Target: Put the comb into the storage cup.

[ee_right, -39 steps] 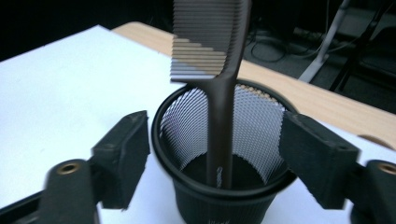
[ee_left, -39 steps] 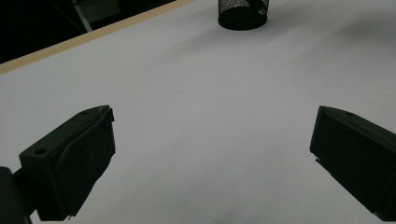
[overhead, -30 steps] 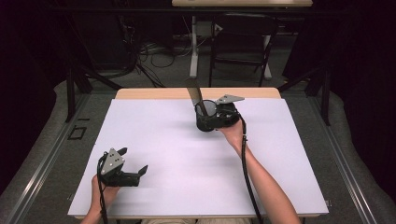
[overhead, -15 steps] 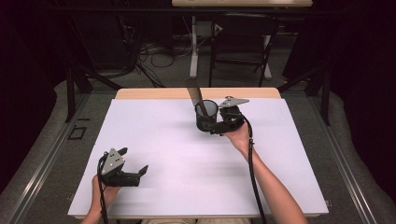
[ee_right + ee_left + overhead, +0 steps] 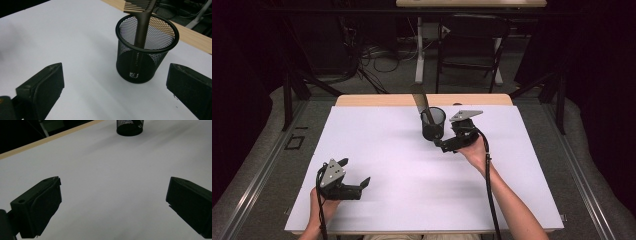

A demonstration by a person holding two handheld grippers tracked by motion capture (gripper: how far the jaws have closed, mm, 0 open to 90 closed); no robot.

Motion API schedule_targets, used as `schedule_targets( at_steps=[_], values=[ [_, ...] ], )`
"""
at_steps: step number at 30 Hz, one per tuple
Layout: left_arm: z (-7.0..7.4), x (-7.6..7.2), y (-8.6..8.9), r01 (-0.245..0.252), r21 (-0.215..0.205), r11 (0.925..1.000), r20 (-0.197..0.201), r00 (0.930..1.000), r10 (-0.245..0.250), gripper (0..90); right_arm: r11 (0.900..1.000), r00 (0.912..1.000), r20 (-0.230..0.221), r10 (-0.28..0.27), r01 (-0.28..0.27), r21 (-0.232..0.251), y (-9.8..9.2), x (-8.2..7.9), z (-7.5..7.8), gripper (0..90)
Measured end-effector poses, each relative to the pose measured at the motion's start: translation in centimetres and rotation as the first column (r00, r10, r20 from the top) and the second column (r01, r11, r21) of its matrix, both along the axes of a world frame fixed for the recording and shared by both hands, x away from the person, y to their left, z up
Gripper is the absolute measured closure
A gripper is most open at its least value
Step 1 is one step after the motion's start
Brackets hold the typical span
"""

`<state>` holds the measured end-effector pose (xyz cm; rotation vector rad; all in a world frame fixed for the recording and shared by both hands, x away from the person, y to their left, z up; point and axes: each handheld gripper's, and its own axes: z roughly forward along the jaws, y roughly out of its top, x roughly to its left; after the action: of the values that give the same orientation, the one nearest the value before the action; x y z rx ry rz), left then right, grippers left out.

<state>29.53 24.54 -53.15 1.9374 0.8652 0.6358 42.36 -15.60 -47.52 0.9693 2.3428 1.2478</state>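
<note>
blk wire-mesh round cup (image 5: 146,50) | brown toothed comb (image 5: 142,15) upright inside | white tabletop (image 5: 402,150)

Comb (image 5: 140,23) stands in cup (image 5: 146,56) toward table's (image 5: 387,150) far edge.

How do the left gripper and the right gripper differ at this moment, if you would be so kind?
The left gripper sits near the table's front edge, far from the mesh cup; the right gripper sits right beside it. The left faces bare white table; the right faces the cup with its comb. Both are open and empty.
</note>
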Motion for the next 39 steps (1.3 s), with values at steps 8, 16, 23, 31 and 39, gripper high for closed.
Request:
schedule_targets(
  at_steps=[8, 16, 23, 31, 39],
  values=[
    [0.0, -0.1, 0.0, -0.002, -0.002, 1.0, -0.002, 1.0, 0.002, 0.3, 1.0, 0.9996, -0.01, 0.026, -0.026, -0.006, -0.7, -1.4, 0.0, 0.0],
    [0.0, -0.3, -0.2, 0.002, -0.009, 1.0, 0.003, 1.0, -0.002, 0.3, 1.0, 0.9996, -0.007, 0.029, -0.029, 0.01, -1.9, -2.4, 0.0, 0.0],
    [0.1, -0.8, -0.2, -0.007, -0.029, 0.9996, 0.014, 0.9999, 0.007, 0.3, 0.999, 0.9993, -0.003, 0.036, -0.036, 0.004, -2.7, -3.8, -0.2, 0.0],
    [-0.1, -1.3, -0.2, -0.013, -0.042, 0.999, 0.008, 0.9999, 0.014, 0.1, 0.999, 0.9993, 0.02, 0.033, -0.033, -0.001, -3.6, -5.7, -0.2, 0.0],
    [-0.3, -2.2, 0.2, -0.005, -0.037, 0.9993, 0.008, 1.0, 0.006, 0.1, 0.999, 0.9984, 0.045, 0.034, -0.034, 0.005, -4.5, -7.9, -0.1, 0.0]
  ],
)
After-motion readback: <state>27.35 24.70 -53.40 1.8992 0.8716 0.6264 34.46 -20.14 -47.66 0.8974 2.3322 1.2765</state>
